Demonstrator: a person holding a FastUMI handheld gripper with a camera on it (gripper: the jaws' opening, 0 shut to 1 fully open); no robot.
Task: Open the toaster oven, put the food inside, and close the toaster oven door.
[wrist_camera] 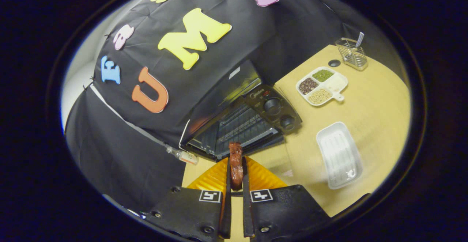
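A black toaster oven [256, 103] stands on the wooden table [373, 103] against the booth's wall. Its glass door [279, 154] is folded down, and the wire rack [239, 127] inside shows. Two knobs [272, 105] sit on its control panel. My gripper [236, 159] is shut on a brown, sausage-like piece of food [236, 148], held upright between both fingers. The food's tip pokes past the fingertips, just in front of the oven's opening.
An empty white tray [339, 154] lies on the table to the right of the oven. Further back are a divided dish of grains [321, 85] and a wire basket [351, 53]. A small bottle [182, 157] lies at the oven's left corner.
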